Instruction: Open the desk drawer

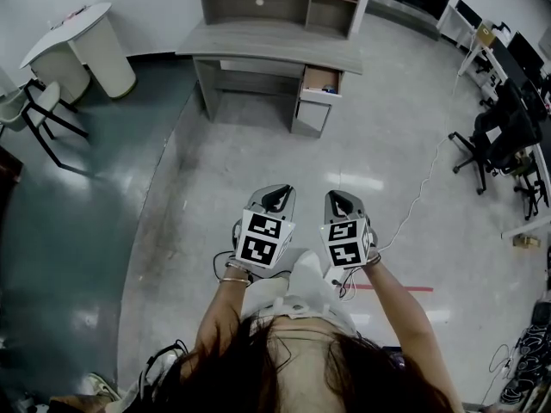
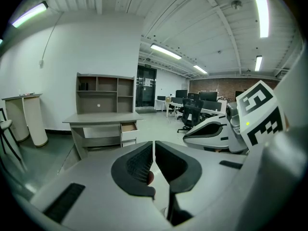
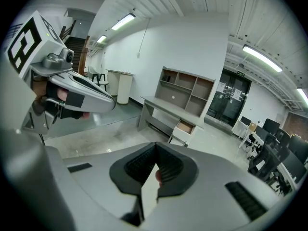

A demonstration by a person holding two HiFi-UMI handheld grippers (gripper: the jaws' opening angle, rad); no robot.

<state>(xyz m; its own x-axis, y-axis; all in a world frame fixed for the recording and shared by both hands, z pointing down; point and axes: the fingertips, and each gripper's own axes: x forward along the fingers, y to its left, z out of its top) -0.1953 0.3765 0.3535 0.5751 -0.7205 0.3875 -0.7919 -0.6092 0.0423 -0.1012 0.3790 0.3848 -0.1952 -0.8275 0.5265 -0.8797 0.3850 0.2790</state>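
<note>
The only print I can make out is the black-and-white square markers on each tool's cube, the left cube [image 1: 263, 237] and the right cube [image 1: 346, 243]. The sign over the far door [image 3: 240, 73] is too small for me to read. The desk drawer [image 1: 321, 82] stands pulled out at the right end of the grey desk [image 1: 275, 46], just under the top, well apart from both tools across the pale floor [image 1: 284, 157]. It has a white front and a brown inside (a small bluish thing [image 1: 331, 89] lies in it, I can't tell what). The left gripper [image 2: 154, 144] has its jaws drawn together to a hairline slit, with nothing between them. The right gripper [image 3: 156, 147] is likewise closed and empty. Both are held side by side, pointing toward the desk.
</note>
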